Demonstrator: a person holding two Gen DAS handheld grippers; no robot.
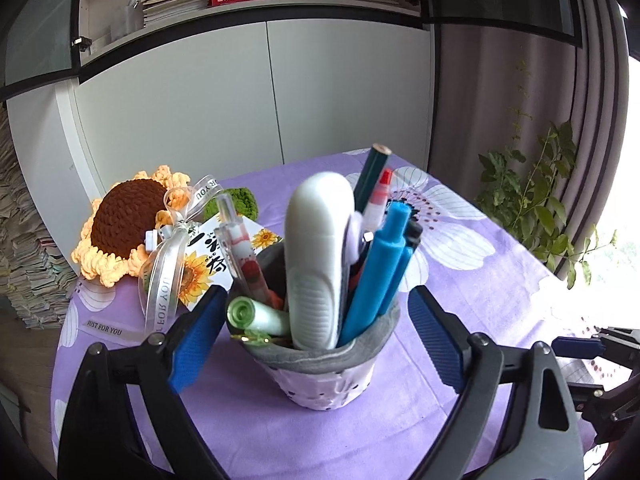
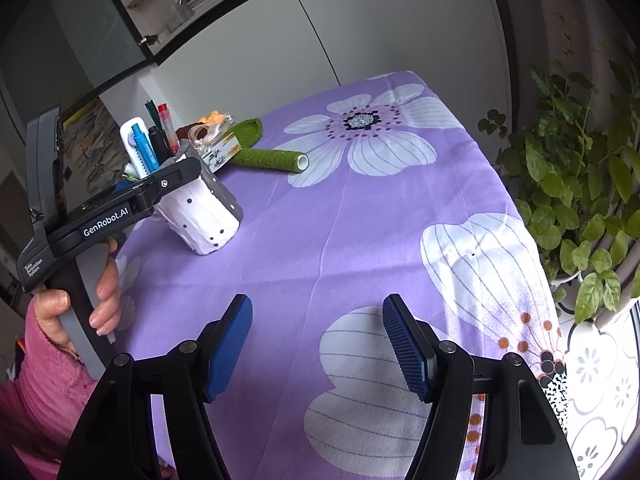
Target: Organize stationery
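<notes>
blue-padded left hand-held gripper [image 1: 316, 336] astride pen pot [image 1: 320, 364]

The left gripper [image 1: 316, 332] has its fingers wide apart on both sides of the pen cup [image 1: 320, 364], so the cup fills the gap. At 10 o'clock from the cup, the yarn sunflower [image 1: 124, 224] and card [image 1: 218, 264] crowd the way. In front of the right gripper [image 2: 318, 346] lies bare purple cloth [image 2: 320, 216], with the leafy plant [image 2: 576, 184] blocking at 3 o'clock.
</notes>
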